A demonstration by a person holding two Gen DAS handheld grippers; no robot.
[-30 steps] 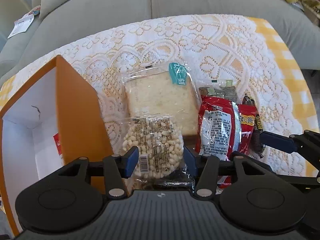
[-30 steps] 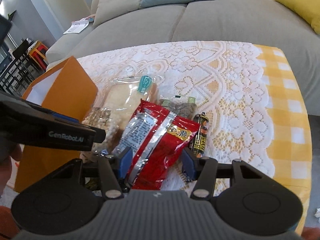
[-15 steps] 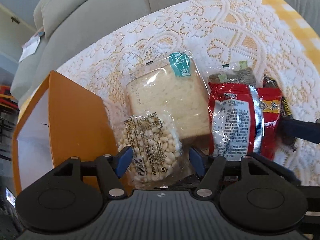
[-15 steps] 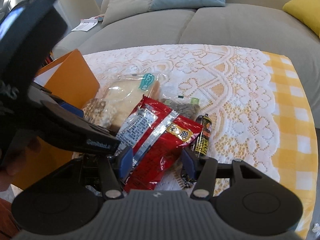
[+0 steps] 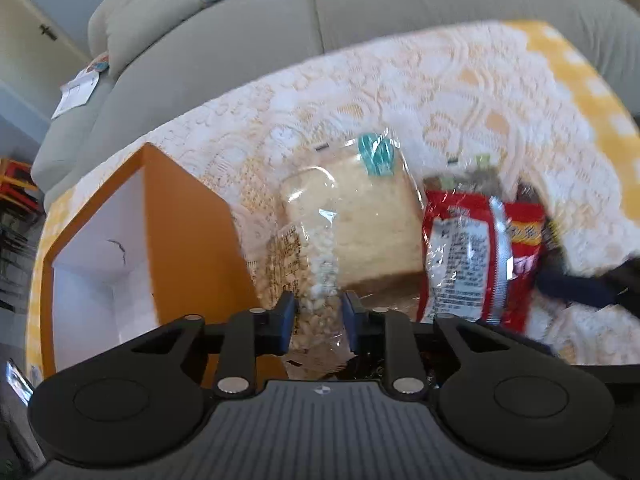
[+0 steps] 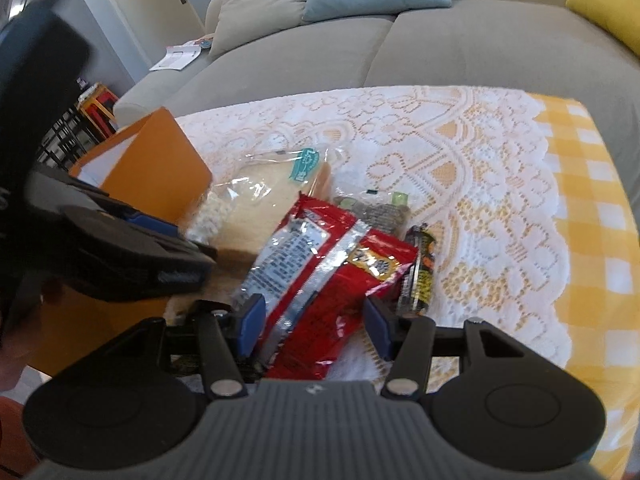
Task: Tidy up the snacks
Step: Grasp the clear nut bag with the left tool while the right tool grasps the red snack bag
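Note:
My left gripper (image 5: 318, 316) is shut on a clear bag of pale puffed snacks (image 5: 320, 280), pinched and lifted beside the open orange box (image 5: 188, 236). Behind it lies a wrapped slice of bread (image 5: 368, 216) and a red snack packet (image 5: 476, 256). In the right wrist view my right gripper (image 6: 314, 326) is open, its jaws on either side of the red snack packet (image 6: 320, 264), not closed on it. A dark snack bar (image 6: 420, 272) lies to its right, a clear packet of dark snacks (image 6: 376, 208) behind. The left gripper (image 6: 120, 248) shows at left.
The snacks lie on a white lace cloth (image 6: 460, 160) over a yellow checked table (image 6: 592, 208). A grey sofa (image 6: 440, 48) with cushions stands behind the table. The orange box (image 6: 160, 168) has a white inside and stands at the table's left edge.
My left gripper has closed on the puffed snack bag and lifted it, turning the bag on edge. My right gripper has stayed open around the red packet.

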